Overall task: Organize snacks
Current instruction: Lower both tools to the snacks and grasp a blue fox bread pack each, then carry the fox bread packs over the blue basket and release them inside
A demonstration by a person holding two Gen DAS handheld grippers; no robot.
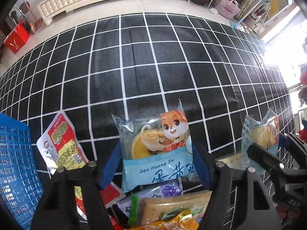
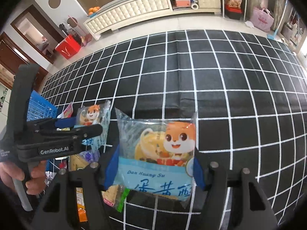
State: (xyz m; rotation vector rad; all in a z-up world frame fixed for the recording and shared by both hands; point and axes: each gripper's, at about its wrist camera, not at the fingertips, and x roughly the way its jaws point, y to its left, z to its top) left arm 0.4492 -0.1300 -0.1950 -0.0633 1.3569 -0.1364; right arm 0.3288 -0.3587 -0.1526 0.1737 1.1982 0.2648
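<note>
Closest to the left wrist lens lies a loose heap of mixed snack wrappers [image 1: 168,209], and above it the left tongs [image 1: 156,163] are clenched on a pale blue plastic egg-yolk pastry packet with an orange cartoon squirrel [image 1: 155,149], their blue pads pressing its two side edges. The right tongs [image 2: 153,170] grasp a second pale blue squirrel pastry packet [image 2: 157,153] in the same way. Both packets are held up over the black table cloth with a white grid [image 1: 153,61], not resting on it.

Left of the heap stands a blue plastic lattice basket [image 1: 13,164], seemingly the place for sorted snacks. A red and yellow foil snack pouch [image 1: 61,143] lies on the table near its wall.

Risks, as I judge them:
- The film is slick and puffed; a squeeze on the edges alone could let a packet slip or twist out during the carry.
- Too hard a squeeze could crush the pastry inside.
- The two tongs sit just beside each other, so moving both toward the basket at once could knock them together.
- A low swing could snag the heap or nudge the foil pouch.
</note>
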